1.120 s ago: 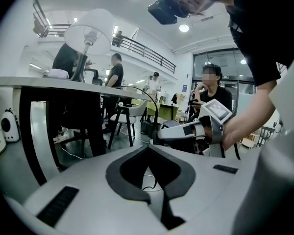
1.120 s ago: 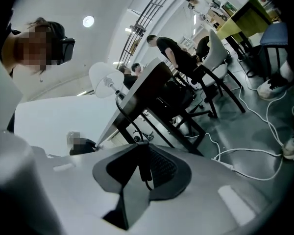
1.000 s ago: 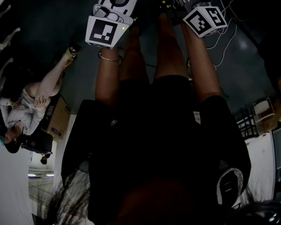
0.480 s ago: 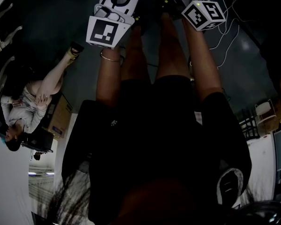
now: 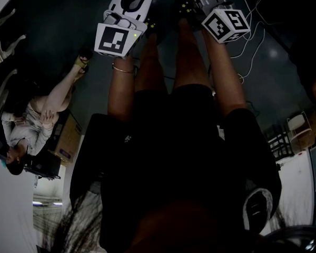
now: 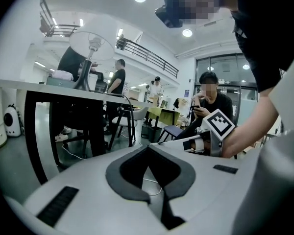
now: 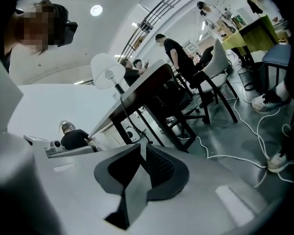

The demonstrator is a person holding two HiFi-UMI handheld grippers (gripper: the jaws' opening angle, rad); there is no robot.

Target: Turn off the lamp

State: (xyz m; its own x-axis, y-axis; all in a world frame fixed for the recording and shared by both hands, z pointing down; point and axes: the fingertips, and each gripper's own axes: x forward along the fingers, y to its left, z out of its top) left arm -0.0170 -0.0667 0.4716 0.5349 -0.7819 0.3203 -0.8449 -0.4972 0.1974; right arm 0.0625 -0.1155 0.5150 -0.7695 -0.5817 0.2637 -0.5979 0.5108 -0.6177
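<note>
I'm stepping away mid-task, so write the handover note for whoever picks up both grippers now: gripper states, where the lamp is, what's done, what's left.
Left gripper: jaws together, nothing in them.
Right gripper: jaws a little apart; they have just been closing, with nothing between them.
Lamp: white shade, stands on the table ahead, higher than both grippers. Neither gripper touches it.
Done: nothing that shows. Whether the lamp is lit can't be told.
Left: raise a gripper to the lamp and turn it off.
</note>
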